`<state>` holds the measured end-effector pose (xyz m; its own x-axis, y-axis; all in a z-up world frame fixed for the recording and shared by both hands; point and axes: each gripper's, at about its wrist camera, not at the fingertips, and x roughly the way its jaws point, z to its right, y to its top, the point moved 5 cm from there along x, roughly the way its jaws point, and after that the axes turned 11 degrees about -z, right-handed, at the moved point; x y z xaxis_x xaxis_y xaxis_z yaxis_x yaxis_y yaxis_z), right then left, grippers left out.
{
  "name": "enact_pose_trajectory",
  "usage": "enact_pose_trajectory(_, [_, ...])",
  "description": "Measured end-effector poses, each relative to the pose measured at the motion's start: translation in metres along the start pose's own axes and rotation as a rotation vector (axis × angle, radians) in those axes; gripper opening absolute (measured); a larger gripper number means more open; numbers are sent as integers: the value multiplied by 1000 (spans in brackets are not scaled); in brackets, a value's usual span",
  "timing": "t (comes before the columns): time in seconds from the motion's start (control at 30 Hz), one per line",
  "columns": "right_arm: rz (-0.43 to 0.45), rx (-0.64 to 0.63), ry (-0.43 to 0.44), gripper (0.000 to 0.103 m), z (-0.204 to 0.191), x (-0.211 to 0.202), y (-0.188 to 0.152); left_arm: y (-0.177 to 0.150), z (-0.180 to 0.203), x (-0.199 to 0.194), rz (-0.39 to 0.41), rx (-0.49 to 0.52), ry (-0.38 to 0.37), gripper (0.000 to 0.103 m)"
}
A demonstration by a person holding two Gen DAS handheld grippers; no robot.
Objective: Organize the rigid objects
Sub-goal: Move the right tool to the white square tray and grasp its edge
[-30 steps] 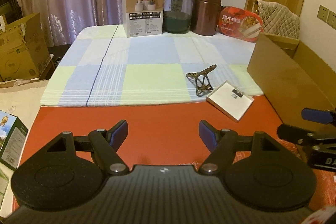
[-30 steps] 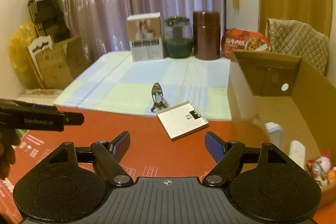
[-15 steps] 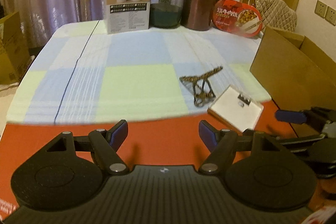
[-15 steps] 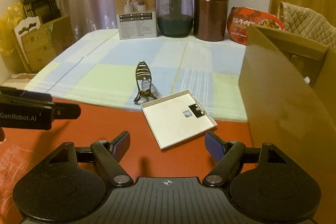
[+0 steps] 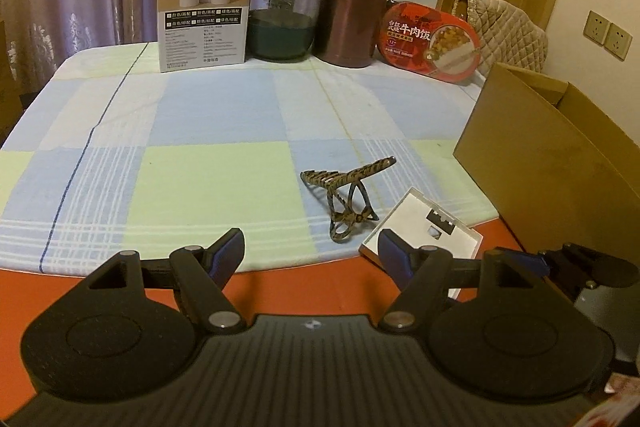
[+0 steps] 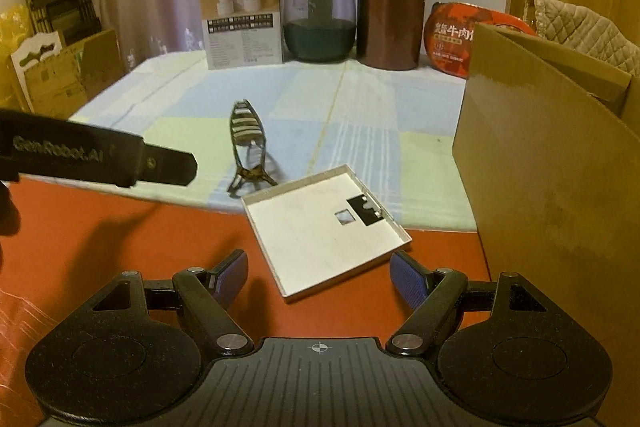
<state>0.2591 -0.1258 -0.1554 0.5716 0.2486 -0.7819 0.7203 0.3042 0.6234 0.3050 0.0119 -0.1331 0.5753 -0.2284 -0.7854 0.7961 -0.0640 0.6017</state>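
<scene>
A tortoiseshell hair claw clip (image 5: 348,193) stands on the checked cloth; it also shows in the right wrist view (image 6: 248,147). A flat white square tray lid (image 6: 320,231) lies across the cloth's front edge onto the red mat, also seen in the left wrist view (image 5: 424,231). My left gripper (image 5: 312,251) is open and empty, just short of the clip. My right gripper (image 6: 320,273) is open and empty, its fingers either side of the lid's near corner. An open cardboard box (image 6: 552,163) stands at the right.
At the back of the table stand a white product box (image 5: 206,7), a glass jar (image 5: 284,11), a brown canister (image 5: 356,9) and a red food tub (image 5: 432,41). Cardboard and a rack (image 6: 56,7) stand left of the table. A quilted chair (image 5: 508,31) is behind.
Both grippers have moved forward toward the clip and the white lid, which look larger and nearer. Both stay open.
</scene>
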Motion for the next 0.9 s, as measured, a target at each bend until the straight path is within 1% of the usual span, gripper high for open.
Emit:
enact_pose_trajectory(0.2, [-4, -12, -1, 75, 1, 9, 5, -1, -5, 2, -4, -10, 7, 69])
enact_pose_trajectory(0.27, [32, -33, -8, 75, -2, 3, 6, -1, -8, 2, -5, -14, 11, 69])
enact_pose_trajectory(0.33, [48, -72, 24, 75, -10, -1, 6, -1, -10, 2, -7, -23, 13, 69])
enact_pose_trajectory(0.37, [38, -84, 40, 71, -14, 0, 6, -1, -12, 2, -8, -28, 15, 69])
enact_pose_trajectory(0.4, [24, -95, 54, 54, -17, 2, 6, -1, -13, 3, -8, -33, 16, 69])
enact_pose_trajectory(0.47, [-7, -122, 55, 36, -23, 8, 4, -1, -15, 2, -10, -41, 15, 69])
enact_pose_trajectory(0.53, [0, -136, 35, 32, -24, 10, 3, -1, -16, 3, -12, -47, 12, 69])
enact_pose_trajectory(0.6, [-1, -135, 29, 13, -23, 11, 5, -2, -14, 4, -16, -45, 8, 69])
enact_pose_trajectory(0.67, [-4, -124, 23, 0, -21, 10, 6, -3, -13, 6, -19, -39, 6, 70])
enact_pose_trajectory(0.9, [9, -60, 12, 0, -9, 9, 4, 2, -2, 12, -8, -20, -11, 70])
